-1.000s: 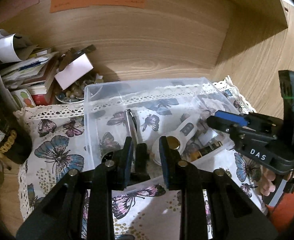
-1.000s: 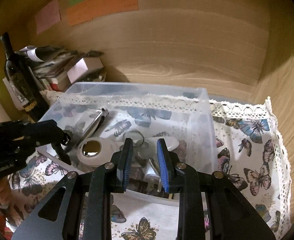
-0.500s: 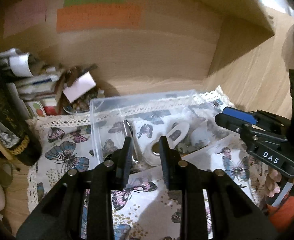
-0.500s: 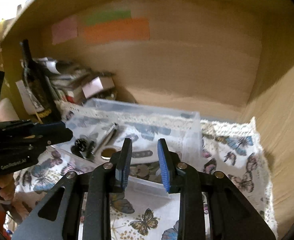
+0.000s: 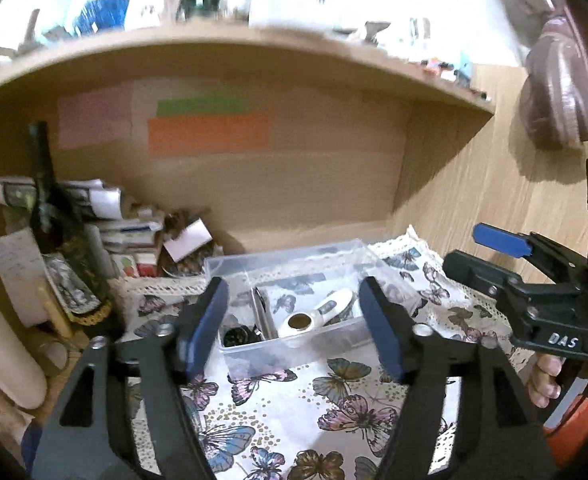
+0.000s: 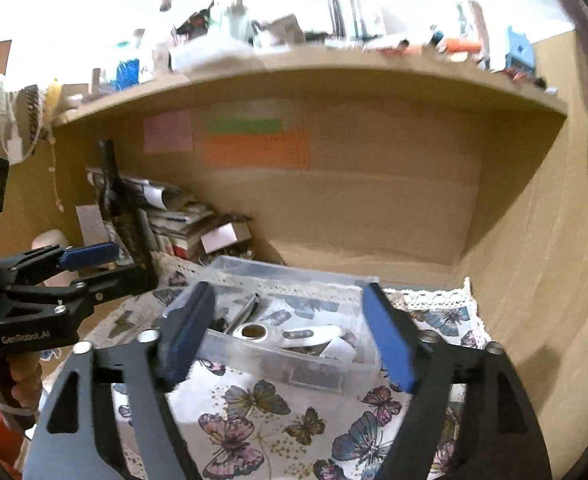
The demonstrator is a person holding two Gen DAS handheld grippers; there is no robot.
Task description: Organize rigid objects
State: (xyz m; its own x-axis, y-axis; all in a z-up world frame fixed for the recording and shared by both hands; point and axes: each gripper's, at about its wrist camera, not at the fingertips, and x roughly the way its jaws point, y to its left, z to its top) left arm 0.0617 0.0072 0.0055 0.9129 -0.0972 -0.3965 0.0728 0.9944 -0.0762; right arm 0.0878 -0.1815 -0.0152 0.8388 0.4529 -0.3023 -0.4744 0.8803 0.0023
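- Both grippers hang above the butterfly cloth (image 5: 294, 412), holding nothing.
- Left gripper (image 5: 294, 332): jaws spread wide apart, blue pads on the inner faces, the gap framing the near half of the clear plastic bin (image 5: 317, 336).
- Right gripper (image 6: 290, 332): jaws wide apart too, the same bin (image 6: 294, 364) showing between the tips.
- Seen from the left wrist view, the right gripper sits at 3 o'clock, a bare hand (image 5: 545, 380) on its handle; from the right wrist view the left gripper sits at 9 o'clock.
- Bin rests on the cloth, inside a wooden shelf bay, toward 12 o'clock from both grippers.
- Inside the bin: white magnifier (image 5: 317, 314) lying flat with its round lens at the near end, silver pen (image 5: 264, 312) just left of it, small dark round item (image 5: 236, 336) at the near-left corner; smaller bits on the right side are too blurred to name.
- Dark bottle (image 5: 54, 236) stands upright at 9 o'clock of the bin, well apart, beside a stack of papers and boxes (image 5: 126, 228).
- Orange, green and pink notes (image 5: 208, 134) stuck on the back panel at 12 o'clock.
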